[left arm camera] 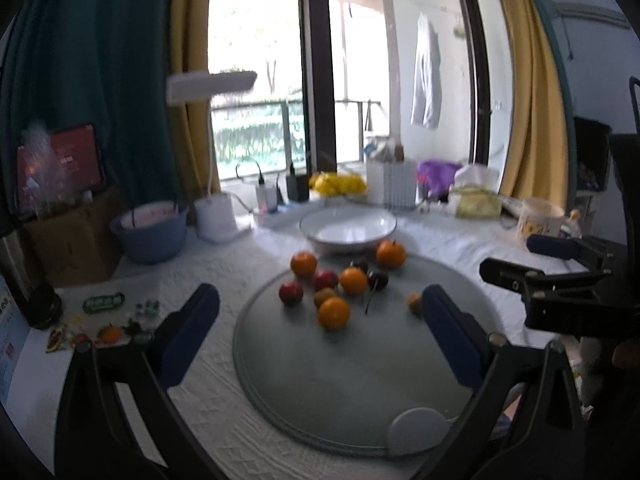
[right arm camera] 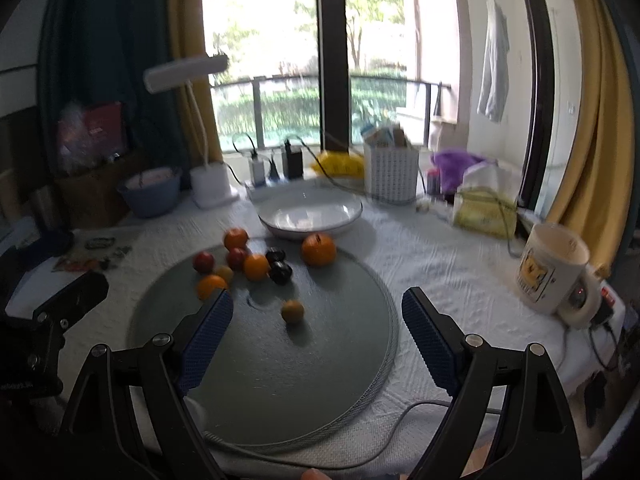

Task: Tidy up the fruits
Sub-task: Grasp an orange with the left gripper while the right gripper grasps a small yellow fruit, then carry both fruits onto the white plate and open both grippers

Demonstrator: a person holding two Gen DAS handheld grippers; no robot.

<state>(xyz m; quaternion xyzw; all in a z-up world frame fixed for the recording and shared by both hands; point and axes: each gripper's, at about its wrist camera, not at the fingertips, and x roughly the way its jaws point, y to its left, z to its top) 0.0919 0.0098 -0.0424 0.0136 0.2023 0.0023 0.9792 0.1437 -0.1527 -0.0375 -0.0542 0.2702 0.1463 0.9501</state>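
Note:
Several fruits lie on a round grey glass turntable (left arm camera: 320, 380) (right arm camera: 280, 368): oranges (left arm camera: 334, 313) (right arm camera: 318, 249), red apples (left arm camera: 291, 293) (right arm camera: 203, 261), dark plums (left arm camera: 378, 280) (right arm camera: 281, 272) and a small yellowish fruit (right arm camera: 293, 311) (left arm camera: 414, 303) lying apart. An empty white bowl (left arm camera: 348, 229) (right arm camera: 310, 216) stands just behind the turntable. My left gripper (left arm camera: 320, 312) is open and empty above the turntable, short of the fruits. My right gripper (right arm camera: 317, 312) is open and empty, with the small yellowish fruit between its fingertips but farther off.
A blue basin (left arm camera: 150, 232), a white desk lamp (left arm camera: 216, 216), a white basket (right arm camera: 390, 176), bananas (left arm camera: 340, 184), a tissue pack (right arm camera: 484, 212) and a white mug (right arm camera: 554, 268) ring the table. Small stickers and toys (left arm camera: 108, 320) lie at the left. A white disc (left arm camera: 418, 432) sits on the turntable's near edge.

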